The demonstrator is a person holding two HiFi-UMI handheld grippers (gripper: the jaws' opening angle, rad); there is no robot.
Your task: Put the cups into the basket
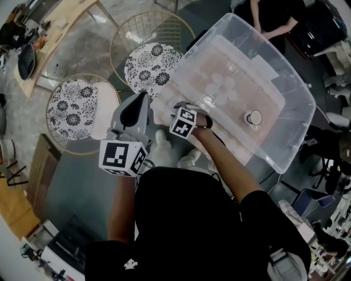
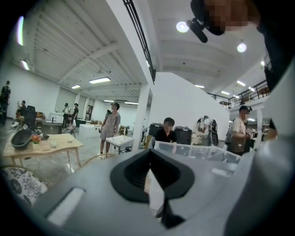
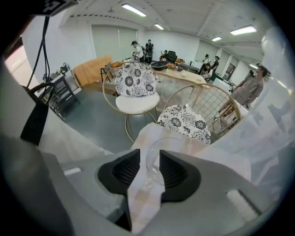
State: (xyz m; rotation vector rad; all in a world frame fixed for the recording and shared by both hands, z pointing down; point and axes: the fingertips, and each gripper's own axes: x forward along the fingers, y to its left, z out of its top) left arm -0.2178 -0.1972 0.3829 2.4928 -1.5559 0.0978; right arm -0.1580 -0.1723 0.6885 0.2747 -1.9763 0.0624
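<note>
A clear plastic bin stands on a table with a checked cloth. A white-rimmed cup stands upright inside it, near its right side. Faint round shapes show on the bin's floor; I cannot tell what they are. My right gripper points steeply down at the bin's near left corner. Its jaws stand open around a clear glass cup on the cloth, and the pads do not press on it. My left gripper hovers left of the bin, pointing almost level, shut and empty.
Two wire-backed chairs with floral cushions stand just beyond the table's left end. A wooden table is farther left. A person in black stands behind the bin, and others stand across the hall.
</note>
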